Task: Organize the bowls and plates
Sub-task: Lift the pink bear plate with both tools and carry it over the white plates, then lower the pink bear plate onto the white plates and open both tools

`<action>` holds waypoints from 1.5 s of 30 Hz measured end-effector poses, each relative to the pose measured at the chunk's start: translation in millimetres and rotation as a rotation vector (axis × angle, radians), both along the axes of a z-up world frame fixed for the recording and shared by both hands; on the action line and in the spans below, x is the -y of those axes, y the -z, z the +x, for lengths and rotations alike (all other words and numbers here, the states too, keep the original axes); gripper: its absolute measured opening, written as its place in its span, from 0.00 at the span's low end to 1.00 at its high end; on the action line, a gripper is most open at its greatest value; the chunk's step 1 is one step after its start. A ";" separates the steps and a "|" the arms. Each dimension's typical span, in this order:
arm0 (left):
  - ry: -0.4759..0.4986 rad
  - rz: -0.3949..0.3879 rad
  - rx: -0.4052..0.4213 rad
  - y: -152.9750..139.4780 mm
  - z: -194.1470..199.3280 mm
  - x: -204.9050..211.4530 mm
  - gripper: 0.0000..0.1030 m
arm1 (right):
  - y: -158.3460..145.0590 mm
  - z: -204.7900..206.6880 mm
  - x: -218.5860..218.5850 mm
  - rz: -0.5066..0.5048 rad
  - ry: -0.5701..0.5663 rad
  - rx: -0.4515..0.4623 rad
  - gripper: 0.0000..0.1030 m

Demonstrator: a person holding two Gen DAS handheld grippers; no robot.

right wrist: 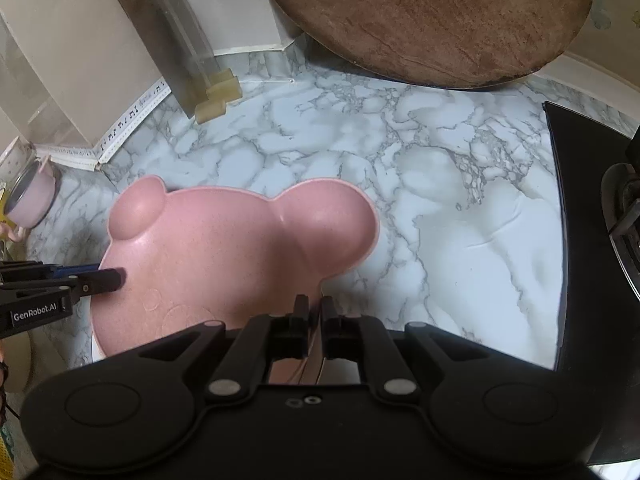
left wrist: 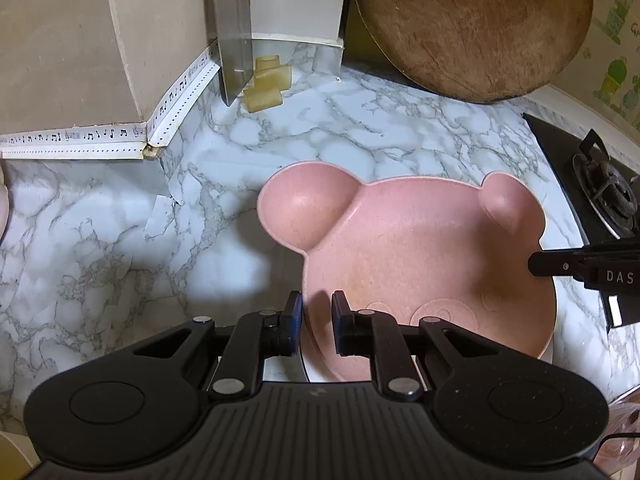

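Observation:
A pink bear-shaped plate (left wrist: 420, 248) with two round ear wells lies over a white plate whose rim (left wrist: 316, 372) shows beneath it, above the marble counter. My left gripper (left wrist: 316, 308) straddles the plate's left rim, with a small gap between the jaws. My right gripper (right wrist: 314, 312) is shut on the plate's right rim (right wrist: 312, 280). The pink plate also shows in the right wrist view (right wrist: 224, 256). Each gripper's fingertip shows in the other view, the right one (left wrist: 560, 266) and the left one (right wrist: 100, 280).
A large round wooden board (left wrist: 472, 24) leans at the back. A black gas hob (left wrist: 600, 188) lies to the right. A metal bar (left wrist: 232, 32) and a beige block (left wrist: 268, 84) stand at the back wall. A pink cup (right wrist: 32, 196) lies at the left.

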State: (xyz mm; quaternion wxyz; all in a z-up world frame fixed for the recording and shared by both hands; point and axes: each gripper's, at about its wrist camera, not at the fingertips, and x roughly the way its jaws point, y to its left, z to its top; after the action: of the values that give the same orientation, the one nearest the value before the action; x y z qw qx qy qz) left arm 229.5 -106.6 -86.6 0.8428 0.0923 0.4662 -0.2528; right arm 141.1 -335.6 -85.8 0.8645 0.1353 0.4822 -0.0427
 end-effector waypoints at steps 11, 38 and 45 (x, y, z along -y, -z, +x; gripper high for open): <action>0.011 0.012 -0.005 0.5 -4.6 -0.9 0.15 | -3.9 -4.2 -3.7 -0.022 0.004 0.008 0.14; 0.022 -0.068 0.123 -44.5 -45.7 -47.2 0.51 | -59.5 -42.3 -64.7 -0.035 -0.042 0.163 0.54; -0.015 -0.104 0.172 -65.8 -59.2 -80.2 0.62 | -82.0 -48.3 -97.2 -0.048 -0.102 0.245 0.79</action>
State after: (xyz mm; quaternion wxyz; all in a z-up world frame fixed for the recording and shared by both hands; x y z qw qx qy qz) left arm 170.3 -26.4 -20.8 0.8853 0.0662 0.3789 -0.2614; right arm 92.9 -238.4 -3.7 0.9209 0.0942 0.3781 0.0065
